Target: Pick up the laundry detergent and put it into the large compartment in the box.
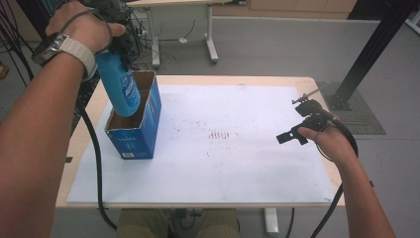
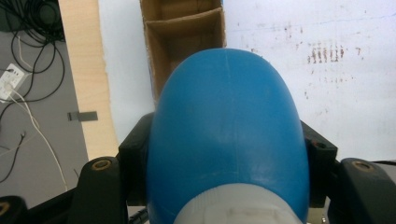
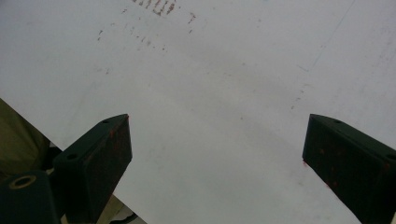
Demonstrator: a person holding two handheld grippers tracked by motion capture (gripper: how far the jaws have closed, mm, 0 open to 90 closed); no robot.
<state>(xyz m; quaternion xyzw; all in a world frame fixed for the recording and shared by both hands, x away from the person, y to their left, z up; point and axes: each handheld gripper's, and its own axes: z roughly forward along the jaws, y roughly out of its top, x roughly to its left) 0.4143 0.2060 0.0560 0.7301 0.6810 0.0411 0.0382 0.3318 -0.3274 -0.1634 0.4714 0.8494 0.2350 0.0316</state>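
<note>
1. Blue bottle (image 1: pixel 120 84) held base-down, its lower end inside the open top of the blue cardboard box (image 1: pixel 136 129), far-left on the white board (image 1: pixel 237 163).
2. My left claw (image 1: pixel 116 47) is clamped around the bottle near its white cap (image 2: pixel 233 207).
3. Box has an inner divider (image 2: pixel 182 25).
4. My right claw (image 3: pixel 215 154) is spread wide, empty, over the board's right edge.
5. Table (image 1: pixel 89 124) edge is light wood.

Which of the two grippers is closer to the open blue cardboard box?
Left. The left gripper holds a blue bottle right above the blue box; the right gripper hovers open far across the table, near its right edge.
</note>
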